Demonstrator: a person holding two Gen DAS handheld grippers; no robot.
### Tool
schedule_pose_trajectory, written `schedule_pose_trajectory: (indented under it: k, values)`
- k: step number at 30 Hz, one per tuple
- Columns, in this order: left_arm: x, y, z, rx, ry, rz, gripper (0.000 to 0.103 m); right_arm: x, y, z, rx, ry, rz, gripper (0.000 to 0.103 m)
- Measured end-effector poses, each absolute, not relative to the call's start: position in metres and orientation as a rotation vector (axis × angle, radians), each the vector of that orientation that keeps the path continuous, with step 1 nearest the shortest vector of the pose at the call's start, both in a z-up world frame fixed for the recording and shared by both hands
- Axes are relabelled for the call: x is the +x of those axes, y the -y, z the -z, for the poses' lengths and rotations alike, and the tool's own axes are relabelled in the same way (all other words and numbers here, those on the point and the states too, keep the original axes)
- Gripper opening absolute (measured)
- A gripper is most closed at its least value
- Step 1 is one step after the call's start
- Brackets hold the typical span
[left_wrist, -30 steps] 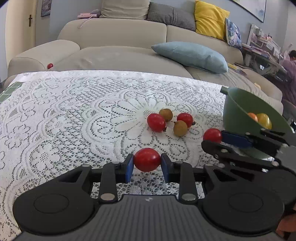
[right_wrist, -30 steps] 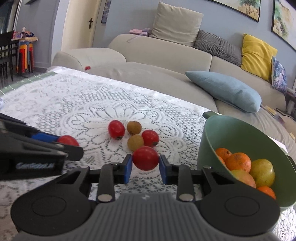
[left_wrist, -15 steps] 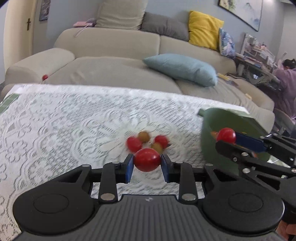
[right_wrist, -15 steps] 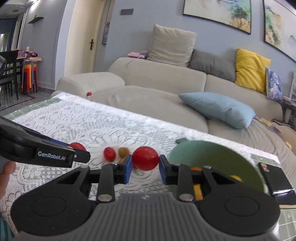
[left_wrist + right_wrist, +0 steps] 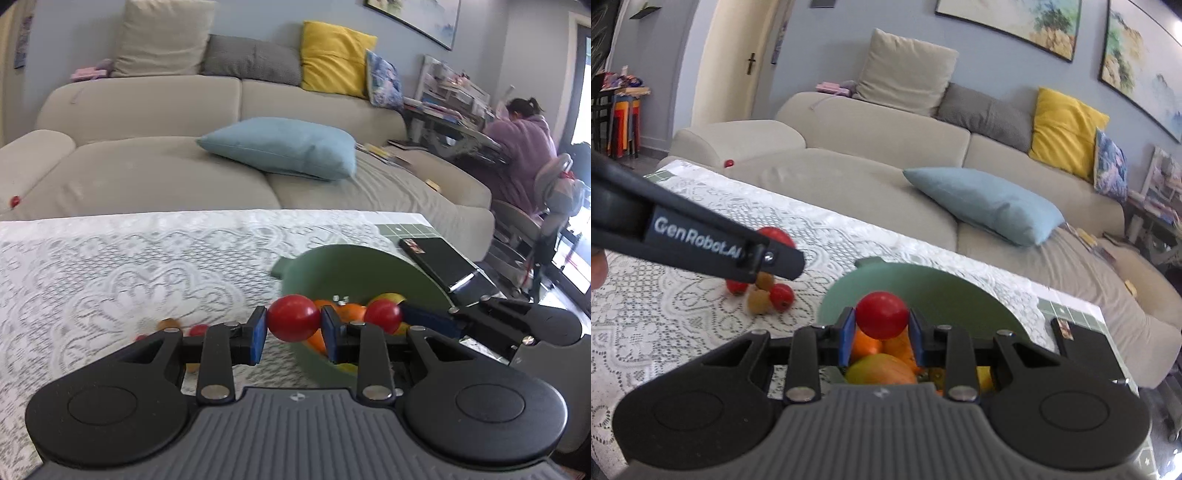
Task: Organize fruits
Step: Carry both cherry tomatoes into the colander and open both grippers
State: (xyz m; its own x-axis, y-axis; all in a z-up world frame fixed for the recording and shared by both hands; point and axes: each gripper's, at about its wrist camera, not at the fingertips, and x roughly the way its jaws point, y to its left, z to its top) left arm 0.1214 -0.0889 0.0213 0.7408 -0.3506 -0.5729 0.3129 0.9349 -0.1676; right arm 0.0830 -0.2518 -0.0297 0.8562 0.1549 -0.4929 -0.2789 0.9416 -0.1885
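My left gripper (image 5: 293, 325) is shut on a red tomato (image 5: 293, 322), held in the air beside the left rim of the green bowl (image 5: 369, 266). My right gripper (image 5: 881, 330) is shut on another red tomato (image 5: 882, 314), held over the bowl (image 5: 923, 291), which holds oranges (image 5: 866, 343) and a yellowish fruit (image 5: 879, 373). The right gripper's tomato also shows in the left wrist view (image 5: 383, 315). Several small red and brown fruits (image 5: 766, 293) lie on the lace tablecloth (image 5: 683, 314) left of the bowl.
A black phone-like case (image 5: 439, 264) lies on the table right of the bowl. A beige sofa (image 5: 166, 155) with a blue cushion (image 5: 280, 147) stands behind the table. A small red fruit (image 5: 14, 201) lies on the sofa. A person (image 5: 524, 144) sits at a desk far right.
Both grippers, each still holding its tomato, have risen and moved right toward the bowl. The right one is now over the bowl; the loose fruits are left behind.
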Motion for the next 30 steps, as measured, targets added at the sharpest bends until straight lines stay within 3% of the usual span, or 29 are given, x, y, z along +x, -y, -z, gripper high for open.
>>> schedule_pose_trajectory:
  k: [30]
  values:
    - [0.17,0.132,0.02,-0.003,-0.78,0.449,0.035,0.115,0.276,0.056,-0.178,-0.625,-0.193,0.029]
